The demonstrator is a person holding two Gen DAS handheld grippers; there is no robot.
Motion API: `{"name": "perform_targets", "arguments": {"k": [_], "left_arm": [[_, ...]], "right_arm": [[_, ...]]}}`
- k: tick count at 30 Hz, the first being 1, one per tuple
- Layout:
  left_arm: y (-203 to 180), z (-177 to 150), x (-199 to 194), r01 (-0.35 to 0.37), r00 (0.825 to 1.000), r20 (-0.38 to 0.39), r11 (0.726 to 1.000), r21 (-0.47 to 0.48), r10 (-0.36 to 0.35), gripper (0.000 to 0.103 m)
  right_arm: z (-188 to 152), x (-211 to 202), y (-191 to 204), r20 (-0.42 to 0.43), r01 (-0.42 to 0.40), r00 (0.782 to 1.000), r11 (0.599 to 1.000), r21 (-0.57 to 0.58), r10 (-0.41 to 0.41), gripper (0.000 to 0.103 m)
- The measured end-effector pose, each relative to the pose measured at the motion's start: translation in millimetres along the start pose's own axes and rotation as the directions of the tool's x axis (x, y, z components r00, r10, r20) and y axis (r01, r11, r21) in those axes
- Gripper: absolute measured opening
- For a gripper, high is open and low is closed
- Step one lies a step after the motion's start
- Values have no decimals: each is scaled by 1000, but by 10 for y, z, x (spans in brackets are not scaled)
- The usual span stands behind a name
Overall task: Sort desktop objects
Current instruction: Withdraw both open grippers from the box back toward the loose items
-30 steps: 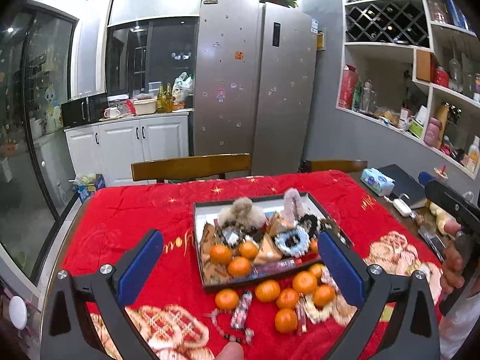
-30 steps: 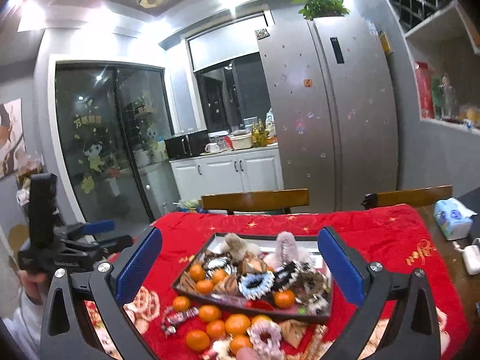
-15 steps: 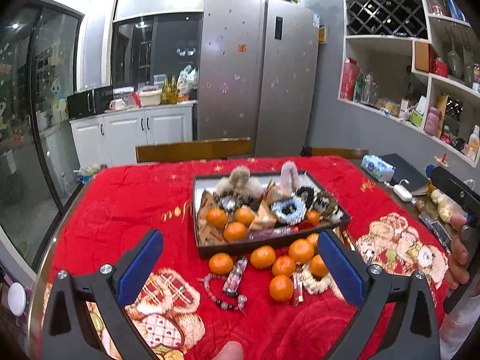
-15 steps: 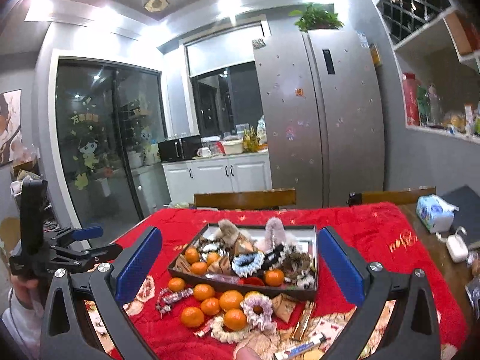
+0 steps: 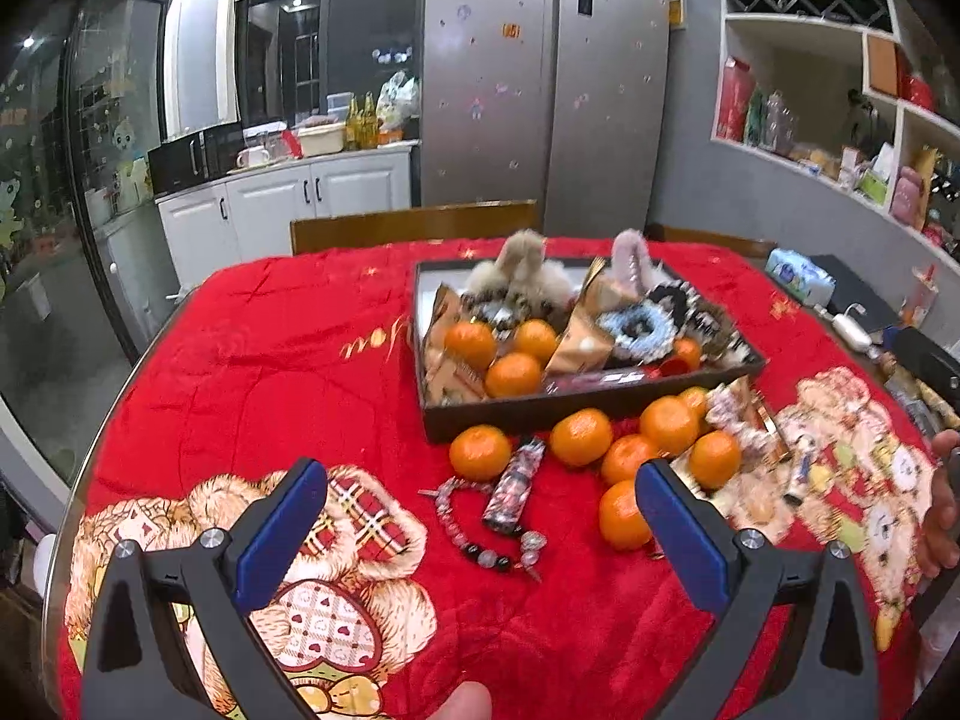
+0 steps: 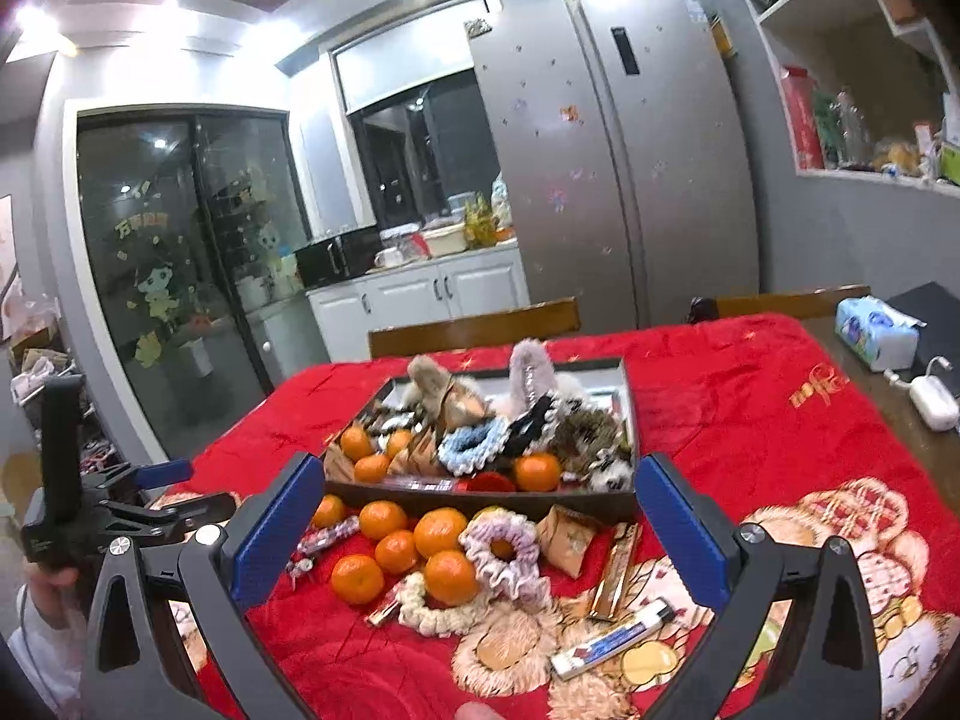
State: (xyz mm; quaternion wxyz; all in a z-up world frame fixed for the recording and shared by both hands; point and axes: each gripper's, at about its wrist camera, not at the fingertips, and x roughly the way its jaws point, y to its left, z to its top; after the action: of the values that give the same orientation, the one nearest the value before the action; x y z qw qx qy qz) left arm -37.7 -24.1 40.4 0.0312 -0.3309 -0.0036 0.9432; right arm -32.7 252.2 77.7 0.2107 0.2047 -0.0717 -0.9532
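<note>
A dark tray (image 5: 576, 411) on the red tablecloth holds tangerines, scrunchies, fluffy hair clips and snack packets; it also shows in the right wrist view (image 6: 480, 504). In front of it lie loose tangerines (image 5: 581, 437), a bead bracelet (image 5: 480, 540), a wrapped candy (image 5: 515, 485), scrunchies (image 6: 501, 546) and snack bars (image 6: 612, 639). My left gripper (image 5: 480, 531) is open and empty, above the bracelet and candy. My right gripper (image 6: 480, 531) is open and empty, above the loose tangerines (image 6: 441, 531). The left gripper also shows at the left edge of the right wrist view (image 6: 138, 507).
Wooden chair backs (image 5: 414, 222) stand behind the table. A tissue pack (image 6: 876, 330), a white charger (image 6: 933, 402) and a dark laptop (image 5: 852, 294) lie at the right edge. The tablecloth's left part (image 5: 270, 360) is bare. Fridge and shelves stand behind.
Both grippers have pulled back and tilted down, so the tray looks farther away and more of the near tablecloth and loose items shows. Both stayed open and empty.
</note>
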Motion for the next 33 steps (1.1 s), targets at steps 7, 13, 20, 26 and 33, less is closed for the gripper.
{"name": "perform_targets", "arguments": {"k": [7, 13, 20, 26, 33], "left_arm": [[8, -107, 291, -48, 996, -68, 999, 15, 49, 103], [-13, -213, 520, -40, 990, -135, 999, 29, 44, 103], [20, -302, 752, -46, 981, -187, 998, 44, 53, 103], [54, -366, 938, -34, 971, -235, 999, 35, 41, 103], [52, -412, 1066, -14, 965, -260, 1000, 17, 18, 103]], "right_arm": [[-193, 163, -11, -60, 30, 998, 1000, -5, -31, 103], [-307, 321, -70, -114, 35, 993, 999, 8, -34, 103], [-390, 443, -89, -158, 41, 987, 999, 0, -41, 103], [-465, 549, -87, -198, 44, 979, 999, -20, -47, 102], [-546, 673, -104, -241, 46, 969, 998, -46, -56, 94]]}}
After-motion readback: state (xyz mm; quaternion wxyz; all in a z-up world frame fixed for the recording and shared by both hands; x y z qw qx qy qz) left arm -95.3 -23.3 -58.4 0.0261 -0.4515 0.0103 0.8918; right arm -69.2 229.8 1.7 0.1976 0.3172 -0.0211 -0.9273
